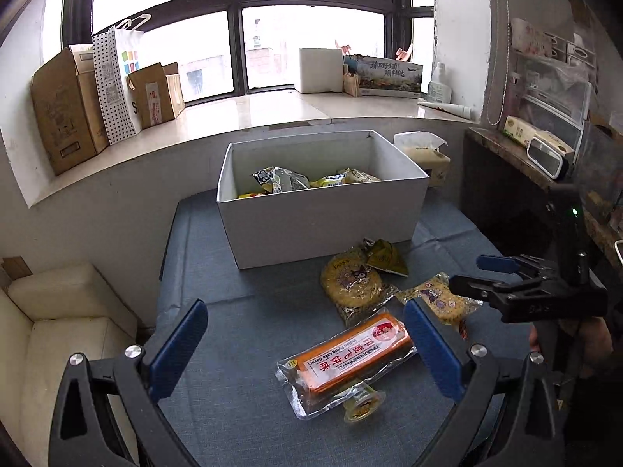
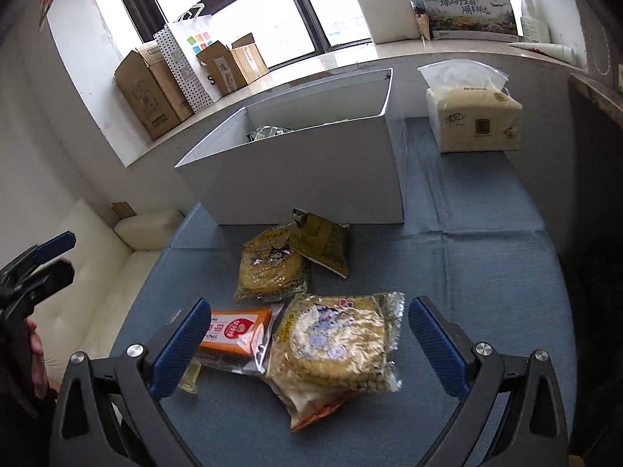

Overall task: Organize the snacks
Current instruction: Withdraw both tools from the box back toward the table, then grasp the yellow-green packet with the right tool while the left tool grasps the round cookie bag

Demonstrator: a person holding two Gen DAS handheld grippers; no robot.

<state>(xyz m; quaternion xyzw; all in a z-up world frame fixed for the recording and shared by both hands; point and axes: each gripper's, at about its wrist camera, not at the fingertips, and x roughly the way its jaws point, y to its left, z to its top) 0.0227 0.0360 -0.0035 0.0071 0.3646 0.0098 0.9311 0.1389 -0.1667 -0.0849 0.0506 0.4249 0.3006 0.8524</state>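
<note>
A white box (image 1: 323, 220) holding several snack packs stands at the back of the blue table; it also shows in the right wrist view (image 2: 303, 179). In front of it lie a round noodle pack (image 1: 350, 280), a dark yellow packet (image 1: 385, 258), a second noodle pack (image 2: 335, 342), an orange cake bar (image 1: 350, 354) and a small jelly cup (image 1: 362, 404). My left gripper (image 1: 307, 346) is open above the orange bar. My right gripper (image 2: 309, 346) is open over the second noodle pack, and also shows in the left wrist view (image 1: 479, 272).
A tissue pack (image 2: 475, 120) stands right of the box. Cardboard boxes (image 1: 66, 113) and a paper bag (image 1: 117, 81) line the window sill. A cream sofa (image 1: 58, 330) is left of the table. A dark shelf (image 1: 506, 179) stands at the right.
</note>
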